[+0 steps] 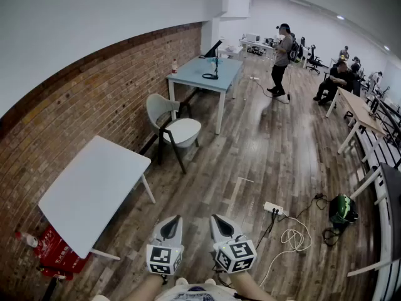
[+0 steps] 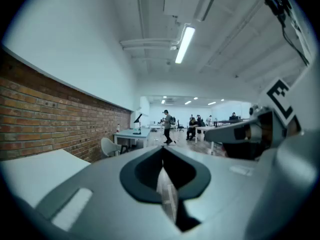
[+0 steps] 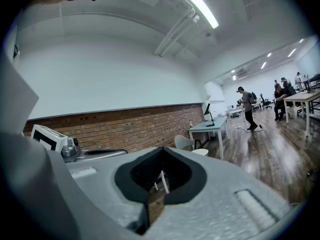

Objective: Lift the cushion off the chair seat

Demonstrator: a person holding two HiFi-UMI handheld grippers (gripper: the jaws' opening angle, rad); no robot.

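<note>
A pale chair (image 1: 164,115) with a white seat cushion (image 1: 183,130) stands by the brick wall, well ahead of me. It shows small and far off in the left gripper view as the chair (image 2: 110,146), and in the right gripper view as the chair (image 3: 186,142) with its cushion (image 3: 201,152). My left gripper (image 1: 175,219) and right gripper (image 1: 215,218) are side by side at the bottom of the head view, over the wooden floor. Both are shut with nothing in them, as the left gripper (image 2: 162,149) and the right gripper (image 3: 161,150) show in their own views.
A white table (image 1: 94,190) stands near my left, with red items (image 1: 53,251) under its corner. A light blue table (image 1: 207,74) with a lamp is behind the chair. A power strip (image 1: 274,209), cables and a green bag (image 1: 343,209) lie on the floor to the right. People are at the far end.
</note>
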